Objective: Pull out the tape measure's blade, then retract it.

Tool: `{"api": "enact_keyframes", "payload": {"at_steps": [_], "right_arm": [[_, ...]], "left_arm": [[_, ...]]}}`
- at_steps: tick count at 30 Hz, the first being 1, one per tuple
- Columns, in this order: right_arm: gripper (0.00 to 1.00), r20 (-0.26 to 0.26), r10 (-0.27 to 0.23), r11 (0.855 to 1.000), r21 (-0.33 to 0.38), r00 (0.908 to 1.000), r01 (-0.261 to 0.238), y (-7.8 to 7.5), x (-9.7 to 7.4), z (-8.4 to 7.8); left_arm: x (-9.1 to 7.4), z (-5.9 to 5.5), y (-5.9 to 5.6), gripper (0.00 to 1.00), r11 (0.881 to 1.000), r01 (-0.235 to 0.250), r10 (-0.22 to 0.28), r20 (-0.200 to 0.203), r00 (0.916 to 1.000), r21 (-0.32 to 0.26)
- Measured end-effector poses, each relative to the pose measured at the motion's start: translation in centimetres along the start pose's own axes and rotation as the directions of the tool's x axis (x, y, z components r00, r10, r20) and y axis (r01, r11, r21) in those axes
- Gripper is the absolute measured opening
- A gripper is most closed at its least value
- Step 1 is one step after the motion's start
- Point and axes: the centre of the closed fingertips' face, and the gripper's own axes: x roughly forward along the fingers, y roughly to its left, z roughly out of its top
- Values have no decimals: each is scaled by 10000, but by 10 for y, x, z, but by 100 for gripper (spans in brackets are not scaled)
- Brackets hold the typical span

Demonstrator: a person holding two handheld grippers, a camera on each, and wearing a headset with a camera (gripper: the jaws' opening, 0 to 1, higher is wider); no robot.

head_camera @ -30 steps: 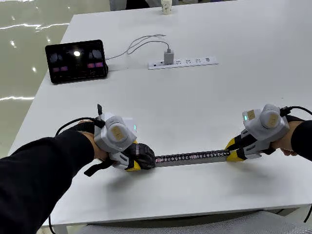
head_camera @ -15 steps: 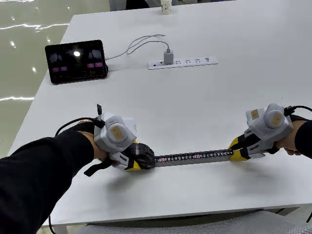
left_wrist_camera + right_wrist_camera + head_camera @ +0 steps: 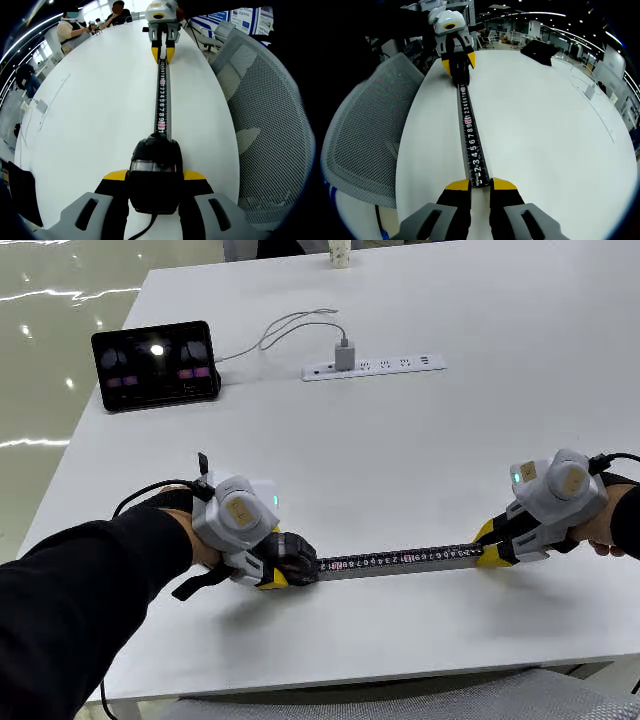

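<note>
White desk, tape measure stretched flat along its near edge. Left claw pinches the black tape measure case from both sides. Right claw is pressed onto the free end of the blade, which sits between its yellow tips. Blade runs straight from case to right claw, numerals facing up.

Head view gives the layout: claws well apart, a tablet with a lit screen far left, and a power strip with a plugged charger and cable further back.

Gripper views add much clearer blade numerals, the opposite claw at the blade's far end, and a grey mesh chair beside the desk edge.
</note>
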Motion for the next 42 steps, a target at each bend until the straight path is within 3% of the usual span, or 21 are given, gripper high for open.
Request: {"api": "enact_keyframes", "payload": {"at_steps": [28, 42], "right_arm": [[11, -67, -181, 9996, 200, 9998, 183, -1, -3, -4], [12, -211, -331, 9994, 121, 9992, 333, -1, -2, -4]], "left_arm": [[0, 0, 0, 33, 9996, -87, 91, 172, 9998, -251], [2, 0, -1, 32, 9999, -155, 155, 114, 9998, -6]]}}
